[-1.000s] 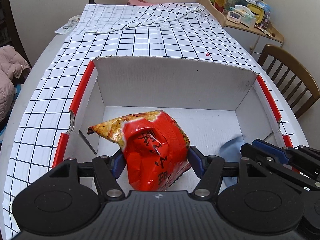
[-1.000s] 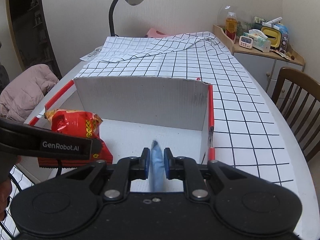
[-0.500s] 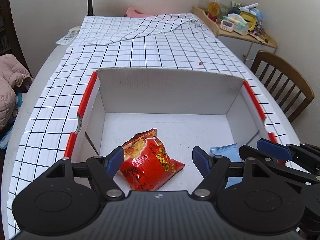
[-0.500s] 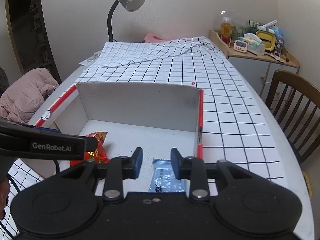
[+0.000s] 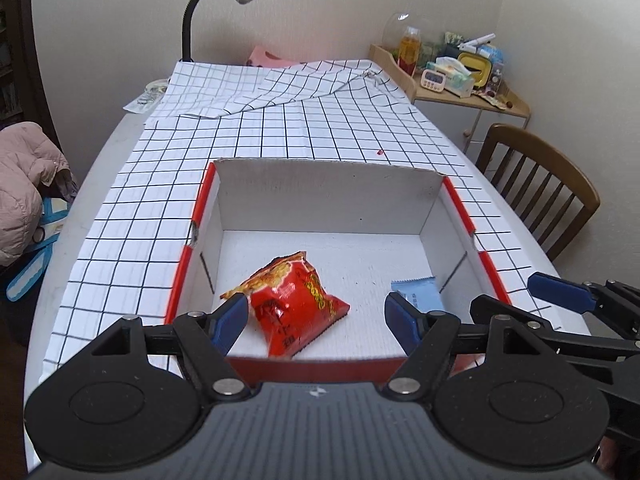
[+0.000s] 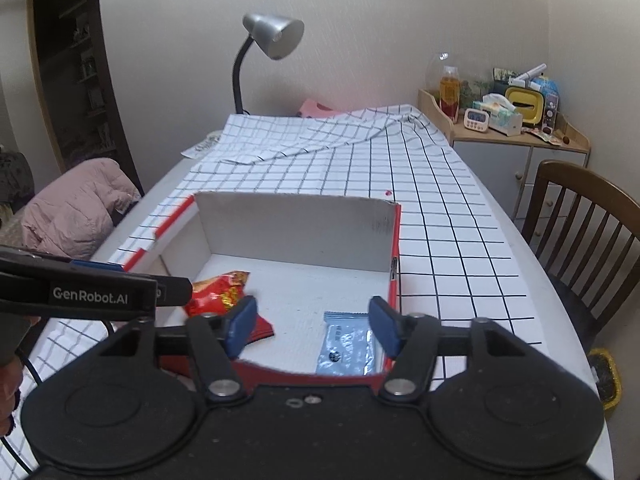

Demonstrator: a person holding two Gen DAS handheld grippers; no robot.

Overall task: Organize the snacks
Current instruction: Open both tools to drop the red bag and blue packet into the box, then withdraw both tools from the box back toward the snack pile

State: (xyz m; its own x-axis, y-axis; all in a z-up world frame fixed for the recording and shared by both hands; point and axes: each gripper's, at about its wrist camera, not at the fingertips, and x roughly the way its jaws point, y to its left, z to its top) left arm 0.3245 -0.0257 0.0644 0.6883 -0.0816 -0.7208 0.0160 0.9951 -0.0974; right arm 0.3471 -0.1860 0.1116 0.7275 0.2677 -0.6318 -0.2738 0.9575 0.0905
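Observation:
A white cardboard box point(image 5: 328, 196) with red edges stands on the checked tablecloth; it also shows in the right wrist view point(image 6: 296, 232). A red snack bag point(image 5: 292, 304) lies on the box floor at the near left, also seen in the right wrist view point(image 6: 218, 292). A light blue snack packet point(image 5: 416, 294) lies flat at the near right, also in the right wrist view point(image 6: 346, 344). My left gripper point(image 5: 316, 320) is open and empty above the box's near edge. My right gripper point(image 6: 312, 326) is open and empty above the near right corner.
A silver desk lamp point(image 6: 268, 48) stands at the table's far end. A wooden chair point(image 6: 584, 232) is at the right. A side cabinet point(image 6: 516, 148) holds clutter. A pink jacket point(image 6: 76, 204) lies at the left. The tablecloth point(image 5: 280, 128) is folded at the far end.
Both grippers opened and let go: the red bag and the blue packet now lie on the box floor. Both grippers have pulled back and risen away from the box.

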